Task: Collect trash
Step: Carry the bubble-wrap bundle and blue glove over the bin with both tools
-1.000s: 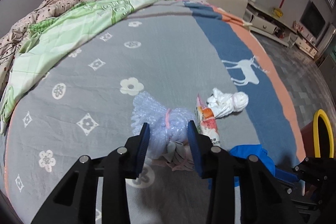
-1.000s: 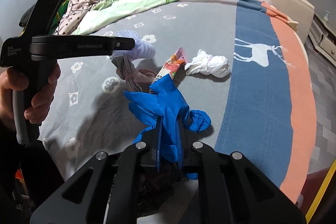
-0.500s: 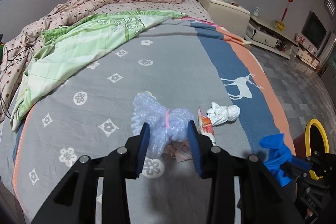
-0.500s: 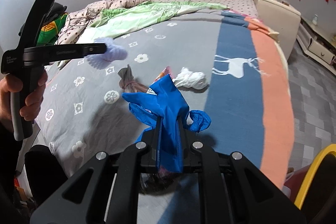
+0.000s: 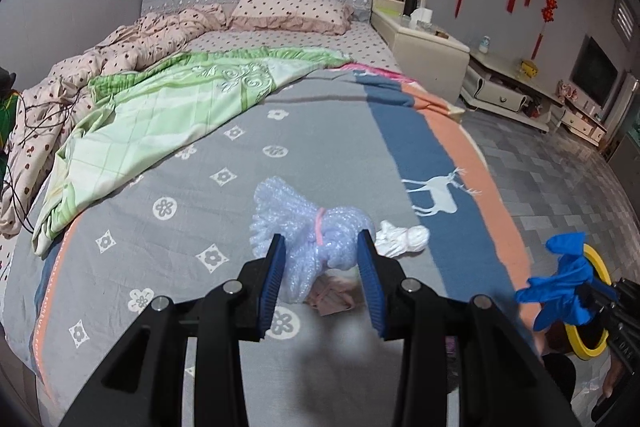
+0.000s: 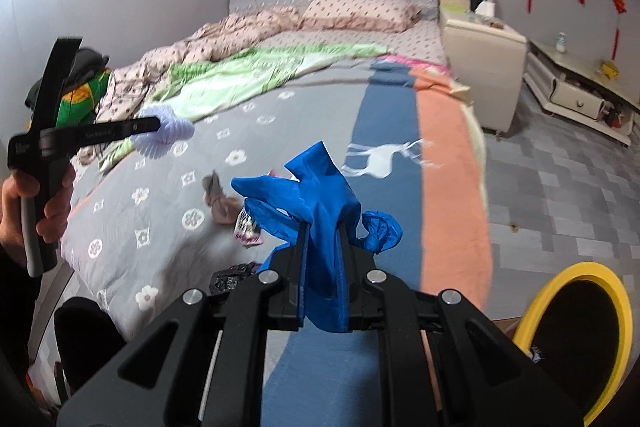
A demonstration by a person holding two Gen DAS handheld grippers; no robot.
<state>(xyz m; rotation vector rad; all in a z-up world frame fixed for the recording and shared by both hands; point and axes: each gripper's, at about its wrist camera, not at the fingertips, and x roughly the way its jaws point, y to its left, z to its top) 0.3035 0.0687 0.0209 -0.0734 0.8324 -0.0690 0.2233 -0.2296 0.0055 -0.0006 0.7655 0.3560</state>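
Observation:
My left gripper (image 5: 322,263) is shut on a pale bubble-wrap bundle (image 5: 308,227) tied with a pink band and holds it above the grey bedspread (image 5: 180,247). My right gripper (image 6: 323,239) is shut on a blue plastic bag (image 6: 316,195), lifted off the bed; it also shows in the left wrist view (image 5: 568,287). A white knotted bag (image 5: 402,238), a pinkish wrapper (image 5: 332,297), a brown wad (image 6: 218,201) and a colourful snack packet (image 6: 249,229) lie on the bed. A yellow-rimmed bin (image 6: 580,331) stands on the floor at the lower right.
A green quilt (image 5: 168,107) and a pink dotted duvet (image 5: 100,67) cover the bed's far left. A bedside cabinet (image 5: 424,55) and a low TV unit (image 5: 508,91) stand to the right. Something black and crumpled (image 6: 230,277) lies at the bed's near edge. Grey tiled floor (image 6: 560,179).
Both grippers have lifted and drawn back from the bed with their loads. The right gripper with the blue bag has swung right, toward the yellow bin.

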